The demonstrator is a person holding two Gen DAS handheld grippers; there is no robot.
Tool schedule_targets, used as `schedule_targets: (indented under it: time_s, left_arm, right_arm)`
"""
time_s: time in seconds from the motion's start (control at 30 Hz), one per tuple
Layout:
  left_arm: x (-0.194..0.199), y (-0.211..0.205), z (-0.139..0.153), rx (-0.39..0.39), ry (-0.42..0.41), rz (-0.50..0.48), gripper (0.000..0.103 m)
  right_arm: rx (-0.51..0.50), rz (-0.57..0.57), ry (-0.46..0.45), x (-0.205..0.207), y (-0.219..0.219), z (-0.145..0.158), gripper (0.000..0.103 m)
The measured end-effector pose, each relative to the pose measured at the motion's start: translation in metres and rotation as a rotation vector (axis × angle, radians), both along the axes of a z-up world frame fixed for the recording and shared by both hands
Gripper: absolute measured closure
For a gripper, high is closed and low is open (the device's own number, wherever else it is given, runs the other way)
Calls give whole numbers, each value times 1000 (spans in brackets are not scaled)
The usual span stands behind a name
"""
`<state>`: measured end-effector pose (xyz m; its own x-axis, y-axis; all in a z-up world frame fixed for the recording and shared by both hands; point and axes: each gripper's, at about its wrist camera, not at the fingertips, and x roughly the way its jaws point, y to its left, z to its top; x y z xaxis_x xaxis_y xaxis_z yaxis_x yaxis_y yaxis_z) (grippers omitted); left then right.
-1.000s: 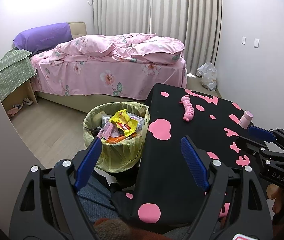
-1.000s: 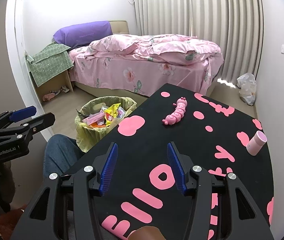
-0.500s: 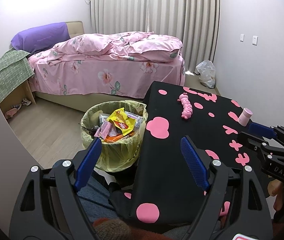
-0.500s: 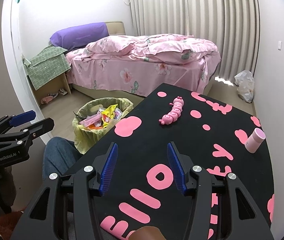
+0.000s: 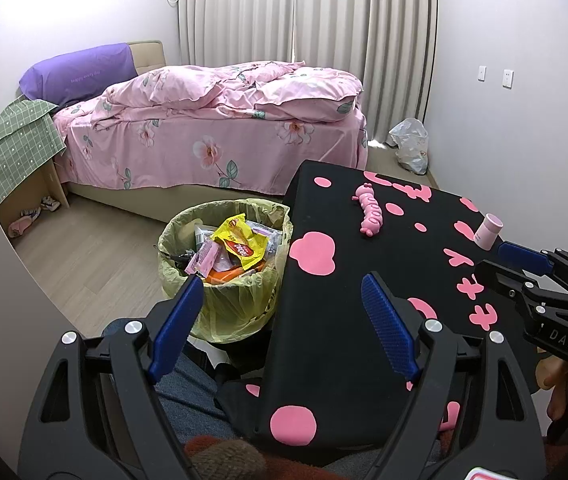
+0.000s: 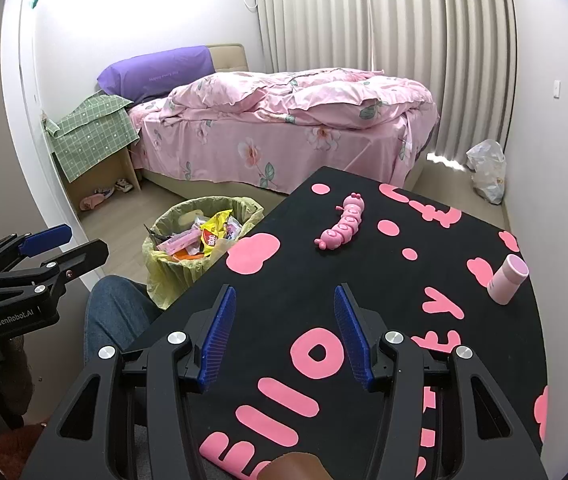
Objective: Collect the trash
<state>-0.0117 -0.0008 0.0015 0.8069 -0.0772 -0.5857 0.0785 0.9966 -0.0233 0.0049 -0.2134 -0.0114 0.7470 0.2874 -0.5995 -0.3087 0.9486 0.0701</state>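
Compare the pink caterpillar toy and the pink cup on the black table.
The caterpillar toy lies flat and stretched out, while the cup stands on its base.
The caterpillar toy is segmented, with a head and feelers; the cup is a plain smooth cylinder.
The caterpillar toy sits near the middle of the table; the cup stands near its right edge.
Both are pink and untouched.

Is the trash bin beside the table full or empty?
Nearly full: wrappers fill the trash bin up near its rim.

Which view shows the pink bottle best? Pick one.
The right wrist view: the pink bottle stands whole and near on the black table. In the left wrist view, the bottle is smaller, its base hidden behind the right gripper.
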Motion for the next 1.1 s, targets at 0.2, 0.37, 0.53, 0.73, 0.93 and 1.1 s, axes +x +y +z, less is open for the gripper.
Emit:
schedule_targets:
  time_s: [0.2,0.37,0.53,0.73,0.93,1.1]
  left_arm:
    - [0,0,0,0,0,0,26]
    - [0,-1,0,1,-1,0,26]
    - [0,-1,0,1,0,1,26]
    - [1,-5,1,7,-4,-7,26]
    - [2,-8,0,7,-5,-23,26]
    - [8,-7,-4,-26,22,-34,26]
  right_arm:
    - [2,0,1,0,-1,0,54]
    - [0,-1,-1,0,-1,0,54]
    - [-1,-1,-1,0,-1,0,54]
    - [-1,-1,-1,0,-1,0,54]
    - [-6,-6,-3,0,-2,-1,54]
    - [-14,-19,1,2,-4,-3,54]
